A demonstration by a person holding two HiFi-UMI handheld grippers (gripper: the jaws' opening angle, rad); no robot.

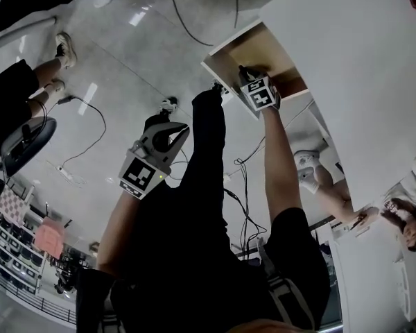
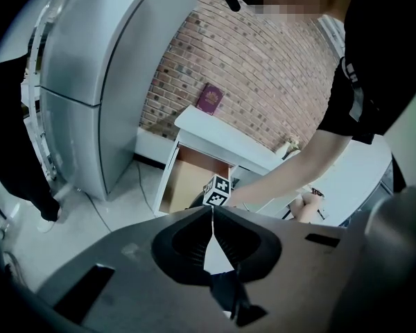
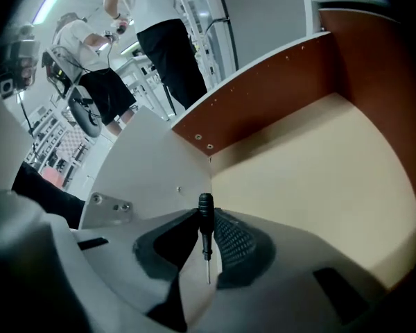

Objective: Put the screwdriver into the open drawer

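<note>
Pinched slim screwdriver (image 3: 206, 238) by its black handle between right gripper (image 3: 206, 215) jaws, open drawer (image 3: 319, 172) floor right ahead, judged light, stiff, shaft slippery so handle best hold; left gripper (image 2: 212, 210) pressed together, empty.

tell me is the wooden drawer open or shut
Open: the brown-walled, pale-floored wooden drawer is pulled out from under the white desk, its inside in plain view.
</note>
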